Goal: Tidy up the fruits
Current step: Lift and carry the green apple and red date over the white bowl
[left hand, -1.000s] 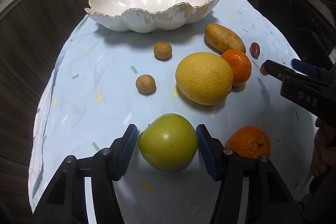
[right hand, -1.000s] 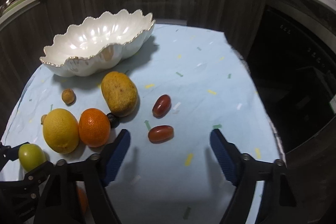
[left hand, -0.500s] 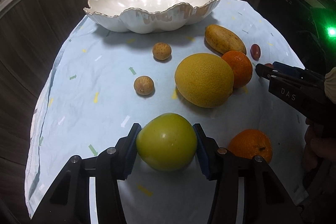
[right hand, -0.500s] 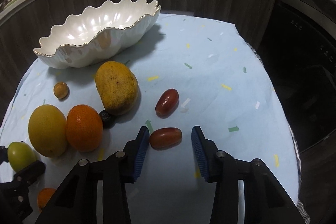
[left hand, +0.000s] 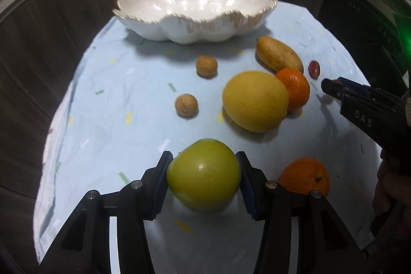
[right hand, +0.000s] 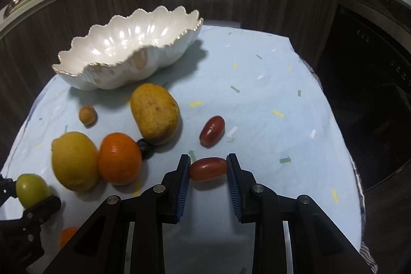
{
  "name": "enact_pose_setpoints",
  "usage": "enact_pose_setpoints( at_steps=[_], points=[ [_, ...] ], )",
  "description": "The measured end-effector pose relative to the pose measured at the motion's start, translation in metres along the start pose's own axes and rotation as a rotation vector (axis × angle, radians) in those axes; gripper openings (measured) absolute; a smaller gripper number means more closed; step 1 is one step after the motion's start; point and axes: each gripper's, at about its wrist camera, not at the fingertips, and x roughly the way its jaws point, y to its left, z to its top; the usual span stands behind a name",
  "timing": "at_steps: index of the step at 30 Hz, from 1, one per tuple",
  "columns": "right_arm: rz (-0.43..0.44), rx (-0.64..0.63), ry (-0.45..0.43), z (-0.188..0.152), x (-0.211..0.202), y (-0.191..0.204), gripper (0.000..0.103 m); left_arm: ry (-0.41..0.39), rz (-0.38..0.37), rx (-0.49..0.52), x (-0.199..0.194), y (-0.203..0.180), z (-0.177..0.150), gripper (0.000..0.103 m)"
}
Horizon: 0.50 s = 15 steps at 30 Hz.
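My left gripper (left hand: 204, 177) is shut on a green apple (left hand: 204, 172), held near the front of the light blue cloth. My right gripper (right hand: 208, 168) is shut on a red grape tomato (right hand: 208, 169), its pads touching both ends. A white scalloped bowl (left hand: 195, 4) stands empty at the back; it also shows in the right wrist view (right hand: 123, 50). A yellow lemon (left hand: 254, 100), two oranges (left hand: 294, 87) (left hand: 304, 176), a mango (left hand: 278, 54), two small brown fruits (left hand: 206, 65) (left hand: 186, 105) and a second red tomato (right hand: 212, 130) lie on the cloth.
A small dark fruit (right hand: 144, 145) sits between the orange and the mango. Dark wood cabinet walls ring the table behind. A dark oven front (right hand: 372, 99) is to the right. The cloth's right half (right hand: 269, 94) holds no fruit.
Both grippers closed: the left jaws shut onto the green apple, and the right gripper moved forward and shut onto the red grape tomato.
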Motion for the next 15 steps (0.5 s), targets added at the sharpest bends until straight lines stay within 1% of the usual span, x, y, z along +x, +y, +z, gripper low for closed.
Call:
enact_pose_setpoints(
  at_steps=[9, 15],
  points=[
    [0.01, 0.009, -0.054, 0.009, -0.035, 0.002, 0.03, -0.066, 0.018, -0.002, -0.033, 0.004, 0.007, 0.049],
    [0.018, 0.011, -0.092, 0.017, -0.06, 0.005, 0.03, -0.092, 0.017, -0.016, -0.05, 0.007, 0.012, 0.049]
  ],
)
